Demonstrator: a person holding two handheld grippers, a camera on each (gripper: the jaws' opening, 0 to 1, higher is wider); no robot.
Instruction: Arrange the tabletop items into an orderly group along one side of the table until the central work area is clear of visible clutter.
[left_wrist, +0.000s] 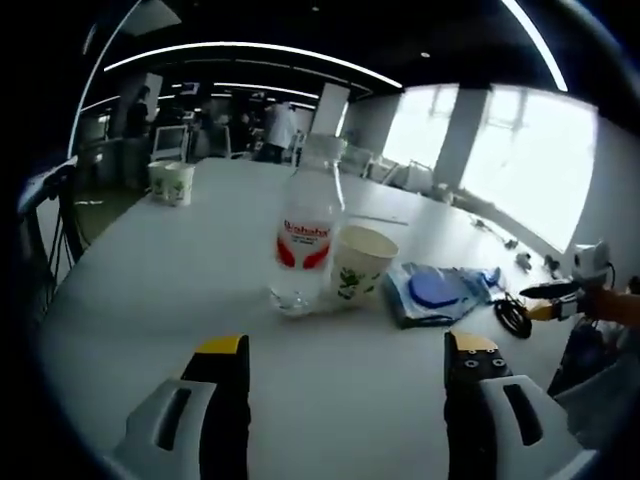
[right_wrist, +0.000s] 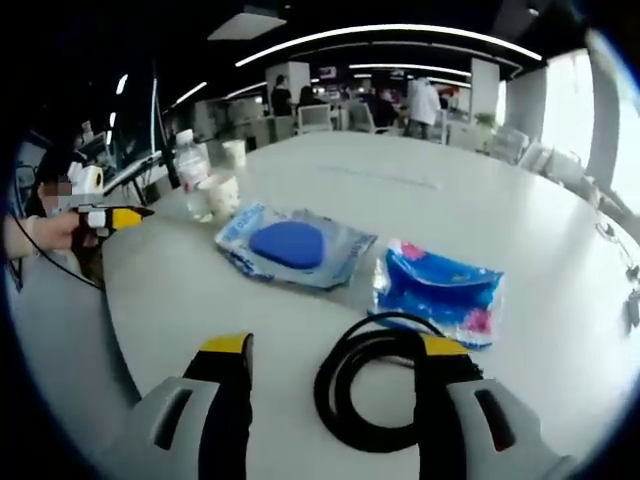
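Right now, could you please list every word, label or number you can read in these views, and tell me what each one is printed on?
"Wahaha": red lettering on the label of the clear water bottle, partly blurred.
Green print on the paper cup: a pattern, no readable words.
Print on the blue packet and the clear pouch: too blurred to read.

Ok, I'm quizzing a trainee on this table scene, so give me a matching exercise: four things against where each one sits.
Things:
1. bottle
2. black cable
3. paper cup
4. pouch with the blue disc

Places:
A. coiled nearest the right gripper
B. touching the bottle's side
C. ahead of the left gripper
D. flat beside the blue-and-pink packet

Pairs: 1-C, 2-A, 3-B, 4-D
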